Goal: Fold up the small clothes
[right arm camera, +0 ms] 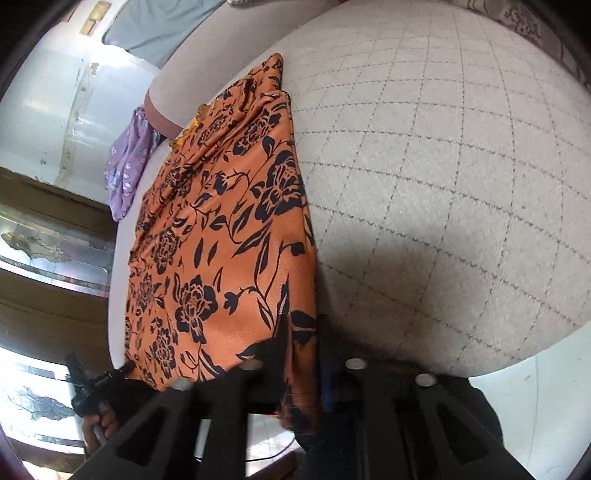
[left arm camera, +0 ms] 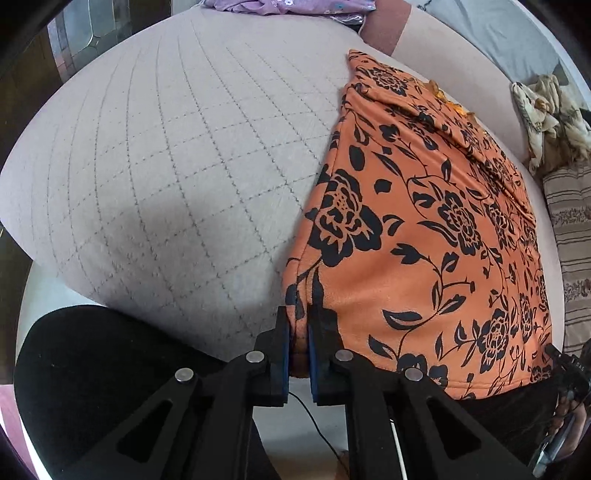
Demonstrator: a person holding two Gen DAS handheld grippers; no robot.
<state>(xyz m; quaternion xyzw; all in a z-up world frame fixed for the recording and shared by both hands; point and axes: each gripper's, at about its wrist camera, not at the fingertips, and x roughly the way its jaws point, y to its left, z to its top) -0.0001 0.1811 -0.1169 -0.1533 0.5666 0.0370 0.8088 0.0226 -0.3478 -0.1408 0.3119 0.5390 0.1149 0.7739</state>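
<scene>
An orange garment with a black flower print [left arm camera: 424,229] lies stretched out on the quilted mattress [left arm camera: 177,155]. My left gripper [left arm camera: 300,321] is shut on the garment's near left corner at the mattress edge. In the right wrist view the same garment [right arm camera: 221,240] runs away from me, and my right gripper [right arm camera: 303,332] is shut on its near right corner, with cloth hanging down between the fingers. The other gripper and the hand holding it show at the garment's far near corner in each view [left arm camera: 565,373] [right arm camera: 88,387].
A purple patterned garment [right arm camera: 129,162] hangs over the mattress's far edge, also at the top of the left wrist view [left arm camera: 288,7]. A crumpled cream cloth [left arm camera: 546,118] and a striped pillow [left arm camera: 572,236] lie to the right. A grey sheet [right arm camera: 159,26] lies beyond.
</scene>
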